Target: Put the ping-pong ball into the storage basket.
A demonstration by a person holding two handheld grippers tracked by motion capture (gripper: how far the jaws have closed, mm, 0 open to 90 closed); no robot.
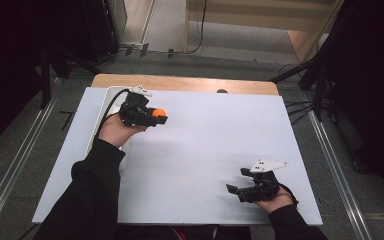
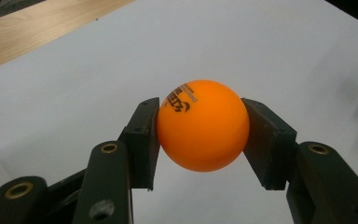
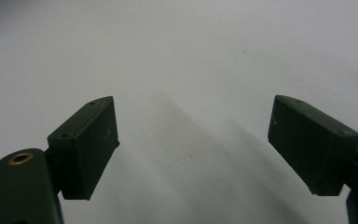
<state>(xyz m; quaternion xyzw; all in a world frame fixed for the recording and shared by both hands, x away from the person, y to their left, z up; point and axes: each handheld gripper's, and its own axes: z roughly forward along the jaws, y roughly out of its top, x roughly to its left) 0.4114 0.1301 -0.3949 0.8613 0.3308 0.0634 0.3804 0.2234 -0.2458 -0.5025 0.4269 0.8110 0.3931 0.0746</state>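
The left gripper (image 1: 155, 116) clamps the ball (image 2: 203, 125) across its middle, above the counter (image 1: 205, 145). It is probably light, smooth, hollow: squeeze gently. Right gripper (image 1: 236, 190) jaws stand open, empty.

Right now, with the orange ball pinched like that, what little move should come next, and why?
Probably carry the ball a bit further over the white board and lower it before letting go. The left tool grips it on both sides above the board, so opening now would drop it and let it roll. The right tool is open and holds nothing.
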